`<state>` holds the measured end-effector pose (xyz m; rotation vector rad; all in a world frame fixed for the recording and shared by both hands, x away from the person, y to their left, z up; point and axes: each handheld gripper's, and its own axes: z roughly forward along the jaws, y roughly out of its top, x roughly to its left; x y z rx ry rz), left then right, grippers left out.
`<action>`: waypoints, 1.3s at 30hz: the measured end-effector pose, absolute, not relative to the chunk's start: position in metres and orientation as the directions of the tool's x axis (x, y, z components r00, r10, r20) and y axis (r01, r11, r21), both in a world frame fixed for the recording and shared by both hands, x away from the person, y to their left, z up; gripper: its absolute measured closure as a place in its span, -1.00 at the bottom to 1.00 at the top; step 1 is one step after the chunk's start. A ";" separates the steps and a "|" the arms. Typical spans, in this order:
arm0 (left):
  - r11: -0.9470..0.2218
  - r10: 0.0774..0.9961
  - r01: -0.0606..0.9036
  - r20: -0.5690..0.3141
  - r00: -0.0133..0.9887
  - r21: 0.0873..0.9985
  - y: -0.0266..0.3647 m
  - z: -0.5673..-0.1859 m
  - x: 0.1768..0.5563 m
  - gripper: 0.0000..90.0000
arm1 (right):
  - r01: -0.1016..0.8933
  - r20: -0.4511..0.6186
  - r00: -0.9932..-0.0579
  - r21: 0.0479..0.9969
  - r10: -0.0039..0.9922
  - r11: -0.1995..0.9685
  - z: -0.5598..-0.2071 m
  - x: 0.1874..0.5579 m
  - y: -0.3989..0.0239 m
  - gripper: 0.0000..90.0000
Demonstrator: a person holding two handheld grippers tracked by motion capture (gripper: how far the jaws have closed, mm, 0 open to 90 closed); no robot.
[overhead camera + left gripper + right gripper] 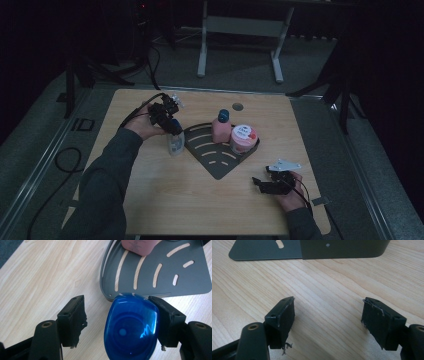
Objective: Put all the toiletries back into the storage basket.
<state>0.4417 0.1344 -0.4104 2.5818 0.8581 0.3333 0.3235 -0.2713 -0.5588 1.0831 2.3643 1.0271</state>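
A small clear bottle [176, 145] with a glossy blue cap [131, 330] stands on the wooden table just left of a dark grey slotted corner shelf [220, 165]. My left gripper [174, 130] hangs over it from above, open, with the cap between the jaws [117, 315]. The right pad [165, 322] lies against the cap, while the left pad stands clear of it. On the shelf [190, 282] stand a pink bottle [221, 129] with a dark blue cap and a pink jar [243, 139] with a white lid. My right gripper [258, 183] rests open near the table's front right, with bare wood between its jaws [328, 312].
The shelf's front wall [342, 250] lies just beyond the right gripper. A round grommet hole [237, 106] sits at the table's back middle. Cables [65, 160] trail on the floor at the left, and a white desk frame [240, 30] stands behind the table.
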 end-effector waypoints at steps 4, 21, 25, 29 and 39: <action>-0.743 0.607 0.518 0.100 0.789 0.424 0.133 -0.414 0.443 -0.29 | 0.512 -0.010 -0.650 0.734 0.760 0.447 -0.559 0.324 -0.271 -0.42; -0.768 0.587 0.512 0.105 0.802 0.384 0.128 -0.423 0.446 -0.25 | 0.512 -0.010 -0.650 0.734 0.760 0.447 -0.559 0.323 -0.271 -0.42; -0.772 0.584 0.512 0.102 0.805 0.377 0.127 -0.424 0.447 -0.24 | 0.511 -0.010 -0.650 0.734 0.760 0.447 -0.559 0.323 -0.271 -0.42; -0.779 0.575 0.507 0.097 0.812 0.369 0.127 -0.425 0.448 -0.20 | 0.511 -0.010 -0.650 0.734 0.760 0.447 -0.559 0.323 -0.271 -0.42; -0.796 0.560 0.504 0.091 0.823 0.336 0.125 -0.430 0.449 -0.15 | 0.511 -0.010 -0.650 0.734 0.760 0.447 -0.559 0.324 -0.271 -0.42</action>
